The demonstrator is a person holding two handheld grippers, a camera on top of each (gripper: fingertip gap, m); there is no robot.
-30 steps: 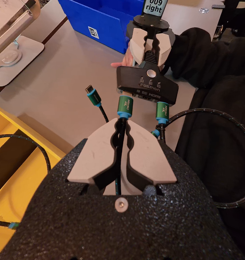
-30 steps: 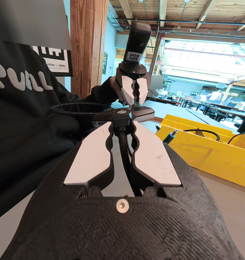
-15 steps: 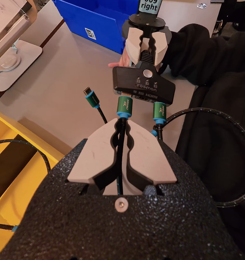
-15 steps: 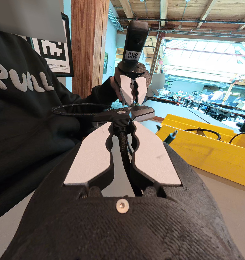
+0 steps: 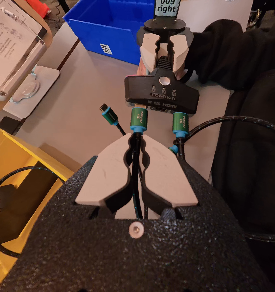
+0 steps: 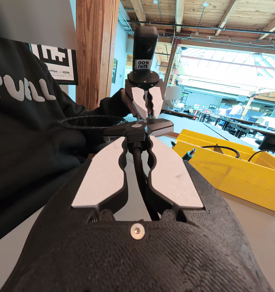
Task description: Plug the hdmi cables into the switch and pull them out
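A black HDMI switch [image 5: 161,91] hangs above the table, held by its braided tail. My right gripper [image 6: 136,140] is shut on that tail [image 6: 137,158] just behind the switch [image 6: 138,125]. My left gripper [image 5: 136,135] is shut on the cable of a green HDMI plug [image 5: 138,119], whose metal tip is partly in the switch's left port. A second green plug [image 5: 180,122] sits in the right port. The middle port is open. A third green plug [image 5: 109,116] sticks up loose to the left.
A yellow bin [image 5: 15,165] with cables lies at lower left; it also shows in the right wrist view [image 6: 228,170]. A blue bin [image 5: 108,31] stands behind. A sign stand [image 5: 15,52] is at far left. A person's dark sleeve [image 5: 225,52] and body are close on the right.
Both grippers keep their hold. The switch and the left plug have stayed close together, and the plug's metal tip still shows at the left port.
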